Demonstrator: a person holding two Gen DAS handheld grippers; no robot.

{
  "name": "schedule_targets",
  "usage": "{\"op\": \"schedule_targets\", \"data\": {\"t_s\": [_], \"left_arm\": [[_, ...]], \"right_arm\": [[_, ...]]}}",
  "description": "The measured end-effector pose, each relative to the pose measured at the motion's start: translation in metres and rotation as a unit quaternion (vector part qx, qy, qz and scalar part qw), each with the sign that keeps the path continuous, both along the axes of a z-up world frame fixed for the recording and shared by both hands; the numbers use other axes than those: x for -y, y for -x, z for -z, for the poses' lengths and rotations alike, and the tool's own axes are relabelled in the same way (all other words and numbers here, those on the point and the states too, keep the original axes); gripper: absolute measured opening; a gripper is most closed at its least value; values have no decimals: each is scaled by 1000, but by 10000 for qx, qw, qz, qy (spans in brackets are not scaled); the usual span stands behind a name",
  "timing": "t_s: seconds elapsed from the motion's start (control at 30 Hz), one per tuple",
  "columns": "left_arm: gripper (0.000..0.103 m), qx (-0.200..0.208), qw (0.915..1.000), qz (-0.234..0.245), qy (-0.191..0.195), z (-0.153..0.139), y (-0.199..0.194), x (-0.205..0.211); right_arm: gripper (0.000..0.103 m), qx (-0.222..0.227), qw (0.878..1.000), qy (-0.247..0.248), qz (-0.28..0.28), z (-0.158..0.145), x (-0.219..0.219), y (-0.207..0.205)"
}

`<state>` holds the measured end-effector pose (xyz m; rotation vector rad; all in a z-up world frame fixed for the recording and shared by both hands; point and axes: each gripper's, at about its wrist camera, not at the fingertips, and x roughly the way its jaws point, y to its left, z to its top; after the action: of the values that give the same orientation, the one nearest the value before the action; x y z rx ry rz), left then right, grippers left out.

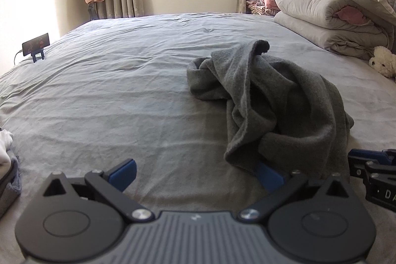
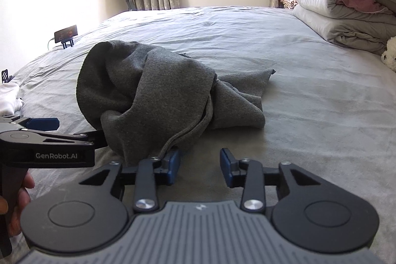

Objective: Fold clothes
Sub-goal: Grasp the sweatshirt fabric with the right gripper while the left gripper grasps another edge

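Across the wide grey bed (image 1: 104,91) a dark grey fleece garment (image 1: 272,100) lies crumpled in a heap near the front edge, unfolded, with one peak standing up. Its long axis seems to run from near to far, slanting leftwards in the left wrist view, though the bunching makes this hard to judge. By my reading the step in hand is taking hold of its near hem; next it needs spreading flat. The left gripper (image 1: 198,172) has its jaws wide apart, its right finger tucked under the near hem. The right gripper (image 2: 200,167) also stands parted, gripping nothing, its left finger touching the hem.
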<state>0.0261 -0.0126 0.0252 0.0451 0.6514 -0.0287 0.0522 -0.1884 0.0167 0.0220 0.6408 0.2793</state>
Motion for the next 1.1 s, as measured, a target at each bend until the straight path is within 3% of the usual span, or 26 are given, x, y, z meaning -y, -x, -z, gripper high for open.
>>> {"op": "schedule_targets", "data": {"t_s": [0.1, 0.3, 0.47, 0.53, 0.67, 0.73, 0.8, 0.83, 0.9, 0.97, 1.0, 1.07, 1.1], "left_arm": [[103, 55, 10000, 12, -30, -2, 0, -1], [103, 34, 9999, 78, -113, 3, -3, 3], [103, 79, 9999, 136, 28, 3, -5, 5], [103, 160, 9997, 143, 122, 1, -7, 4], [103, 357, 9986, 171, 345, -3, -8, 1], [103, 392, 9979, 250, 461, -3, -9, 0], [102, 428, 9969, 329, 578, -4, -10, -1], [99, 446, 9963, 368, 637, -4, -11, -2], [81, 482, 9950, 447, 753, -4, -11, -3], [53, 512, 9935, 531, 872, -4, -12, -4], [44, 475, 9923, 626, 954, -5, -13, -5], [6, 447, 9903, 781, 1060, -6, -12, -4], [3, 437, 9892, 854, 1112, -7, -12, -4]], "right_arm": [[12, 9, 10000, 19, -68, -2, -1, 0], [11, 93, 9999, -76, 41, -11, 6, -2], [11, -98, 9995, -270, 125, -11, 11, -6], [22, -217, 9986, -446, 170, -10, 14, -7], [29, -348, 9965, -682, 323, -9, 20, -8], [43, -376, 9945, -879, 437, -9, 25, -8], [45, -403, 9931, -971, 525, -11, 27, -7], [45, -414, 9928, -976, 549, -11, 28, -7], [45, -437, 9928, -964, 564, -11, 28, -7], [45, -459, 9925, -985, 558, -11, 28, -6], [45, -469, 9924, -997, 554, -11, 28, -6], [45, -460, 9923, -1008, 549, -11, 28, -6], [45, -449, 9923, -1016, 549, -12, 29, -6]]}}
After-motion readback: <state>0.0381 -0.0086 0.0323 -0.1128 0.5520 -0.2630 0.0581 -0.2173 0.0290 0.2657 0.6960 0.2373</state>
